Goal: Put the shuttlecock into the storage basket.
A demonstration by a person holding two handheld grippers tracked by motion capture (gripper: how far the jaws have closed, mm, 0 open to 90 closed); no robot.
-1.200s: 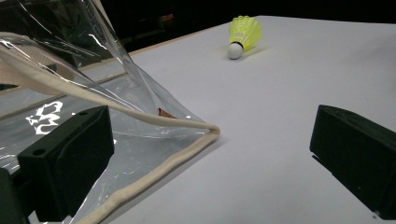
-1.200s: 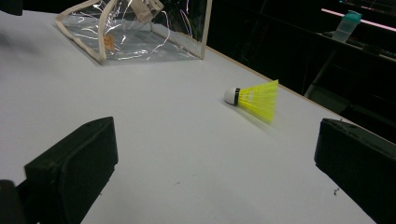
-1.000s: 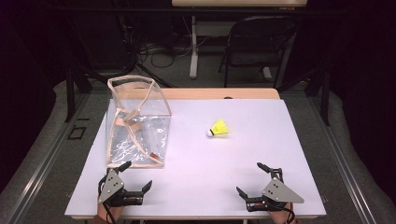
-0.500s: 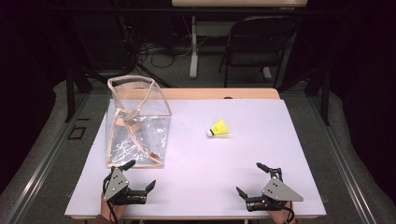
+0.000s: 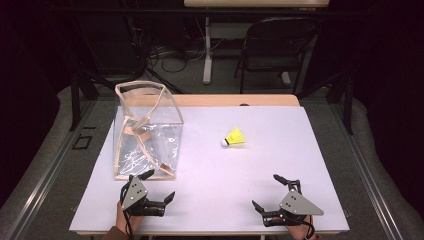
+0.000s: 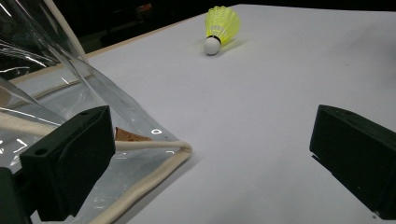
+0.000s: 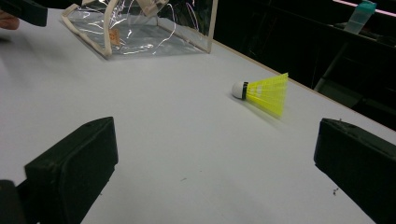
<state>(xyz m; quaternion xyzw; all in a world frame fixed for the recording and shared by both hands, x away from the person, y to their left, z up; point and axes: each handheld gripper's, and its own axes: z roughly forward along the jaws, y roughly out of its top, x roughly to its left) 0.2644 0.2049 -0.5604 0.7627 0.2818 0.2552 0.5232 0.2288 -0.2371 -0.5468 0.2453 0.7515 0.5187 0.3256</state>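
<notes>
A yellow shuttlecock [image 5: 234, 137] [image 6: 219, 27] [image 7: 264, 91] with a white cork lies on its side on the white table [image 5: 280, 150]. A clear plastic bag [image 5: 145, 135] [image 6: 56, 93] [image 7: 140, 28] with cream trim stands at the left, its mouth up. My left gripper [image 5: 159, 186] [image 6: 210, 163] is open at the front edge, its left jaw just by the bag's near corner. My right gripper [image 5: 272, 192] [image 7: 215, 163] is open at the front right, with nothing between its jaws and the shuttlecock well ahead of it.
A wooden strip [image 5: 235, 100] runs along the table's far edge. Behind it are a folding chair [image 5: 272, 50], cables on the floor and a table leg [image 5: 206, 50]. A pale bottle [image 7: 359, 14] stands far off in the right gripper view.
My left gripper has slid a little to the right and forward, toward the bag's near corner. The right gripper, shuttlecock and bag have stayed put.
</notes>
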